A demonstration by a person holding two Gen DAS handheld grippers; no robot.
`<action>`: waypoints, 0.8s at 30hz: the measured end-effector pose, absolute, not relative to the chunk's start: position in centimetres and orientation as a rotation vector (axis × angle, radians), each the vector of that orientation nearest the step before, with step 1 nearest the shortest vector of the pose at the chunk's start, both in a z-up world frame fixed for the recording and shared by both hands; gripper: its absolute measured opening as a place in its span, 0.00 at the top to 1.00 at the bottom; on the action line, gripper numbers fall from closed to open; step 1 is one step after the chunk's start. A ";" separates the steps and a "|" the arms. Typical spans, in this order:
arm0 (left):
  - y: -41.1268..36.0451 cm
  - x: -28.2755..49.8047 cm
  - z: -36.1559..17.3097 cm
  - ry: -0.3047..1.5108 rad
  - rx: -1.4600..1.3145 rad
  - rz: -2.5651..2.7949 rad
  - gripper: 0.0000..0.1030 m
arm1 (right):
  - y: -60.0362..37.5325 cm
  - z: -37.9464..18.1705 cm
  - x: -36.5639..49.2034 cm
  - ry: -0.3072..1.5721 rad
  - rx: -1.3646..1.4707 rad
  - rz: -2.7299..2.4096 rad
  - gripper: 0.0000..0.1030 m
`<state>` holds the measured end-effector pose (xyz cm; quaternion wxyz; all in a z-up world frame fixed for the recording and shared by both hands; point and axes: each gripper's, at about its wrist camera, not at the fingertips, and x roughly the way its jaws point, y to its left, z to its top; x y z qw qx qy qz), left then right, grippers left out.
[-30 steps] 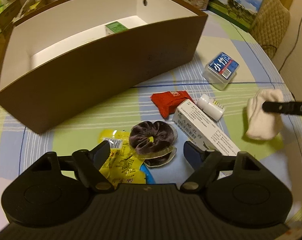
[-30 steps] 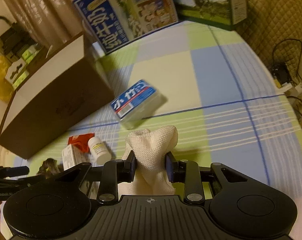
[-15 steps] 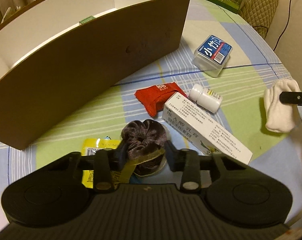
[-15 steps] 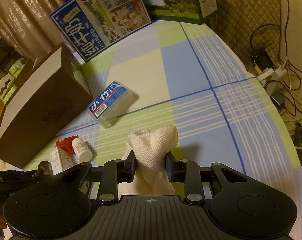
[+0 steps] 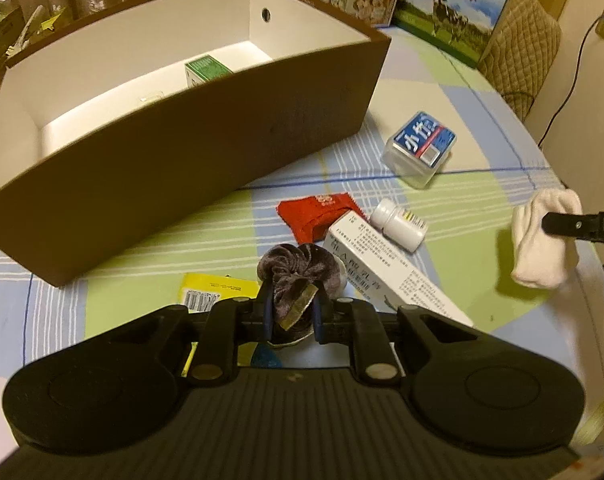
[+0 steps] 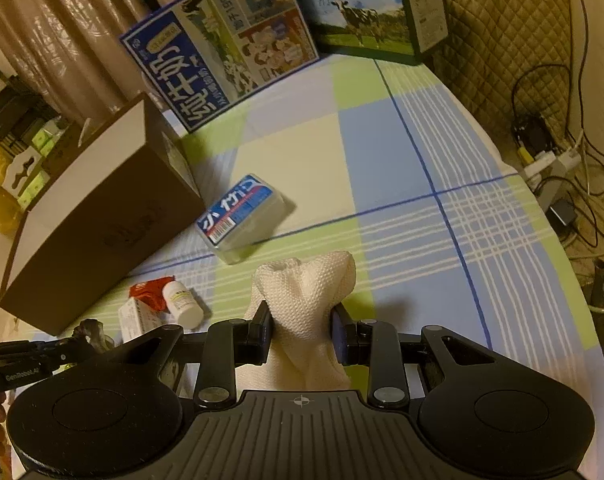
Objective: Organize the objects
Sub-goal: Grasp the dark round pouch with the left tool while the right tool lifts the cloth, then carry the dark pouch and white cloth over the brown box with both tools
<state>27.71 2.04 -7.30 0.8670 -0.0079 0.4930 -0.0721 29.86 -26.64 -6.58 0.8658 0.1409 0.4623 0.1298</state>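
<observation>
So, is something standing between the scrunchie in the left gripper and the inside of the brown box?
Only the box's own near wall. The left gripper holds the scrunchie below the rim, so it must lift over. Nothing else visible blocks it.

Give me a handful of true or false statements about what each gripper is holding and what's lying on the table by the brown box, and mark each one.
1. The left gripper is shut on the dark velvet scrunchie. True.
2. The right gripper is empty. False: it is shut on the white knitted sock.
3. The small green carton sits inside the open brown box. True.
4. The white pill bottle stands upright. False: it lies on its side.
5. The red pouch is inside the box. False: it lies on the checked tablecloth.
</observation>
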 end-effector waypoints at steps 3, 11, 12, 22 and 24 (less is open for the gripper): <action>2.3 27.4 -6.4 1.016 -0.036 -0.149 0.86 | -26.3 -6.1 29.8 0.962 0.290 0.293 0.74; 3.0 26.7 -3.9 0.959 -0.088 -0.134 0.86 | -25.0 -5.0 30.0 0.946 0.270 0.361 0.74; 3.1 26.6 -3.5 0.951 -0.094 -0.132 0.86 | -24.7 -4.8 30.0 0.944 0.266 0.373 0.74; 6.0 26.4 -0.5 0.882 -0.159 -0.064 0.86 | -21.0 -2.0 31.5 0.889 0.197 0.515 0.74; 6.8 26.4 -0.1 0.870 -0.169 -0.044 0.86 | -20.0 -1.5 31.9 0.877 0.182 0.546 0.74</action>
